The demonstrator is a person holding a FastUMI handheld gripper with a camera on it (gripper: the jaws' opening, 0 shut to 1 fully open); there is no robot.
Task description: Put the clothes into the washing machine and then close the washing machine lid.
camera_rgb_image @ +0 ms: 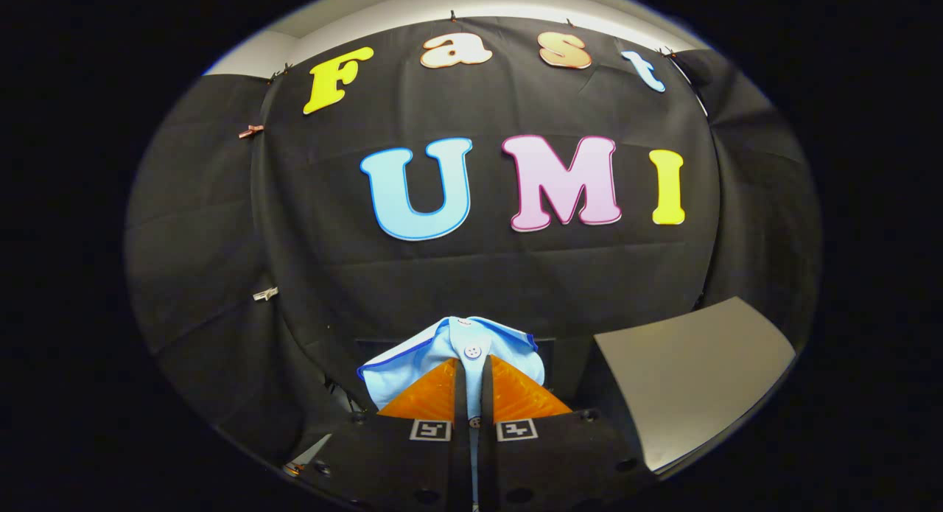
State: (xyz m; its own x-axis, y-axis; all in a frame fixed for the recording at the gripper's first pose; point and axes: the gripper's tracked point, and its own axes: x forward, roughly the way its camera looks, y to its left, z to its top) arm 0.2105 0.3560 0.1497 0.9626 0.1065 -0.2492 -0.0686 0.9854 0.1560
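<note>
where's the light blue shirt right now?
Gripper view: the light blue shirt is pinched between the fingers, bunched just above their tips, held up before the black cloth wall, left of a grey panel.

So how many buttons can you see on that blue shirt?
2. One button sits on the light blue shirt just above the hand-held gripper, whose fingers are shut on it; another is at the top. Folds may hide more.

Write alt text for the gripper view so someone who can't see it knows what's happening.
The claw is shut on a light blue shirt, with a strip of the buttoned fabric pinched between both fingers and the rest bunched just beyond the tips. Behind it hangs the booth's black cloth wall, and a pale flat panel lies to the right.
</note>
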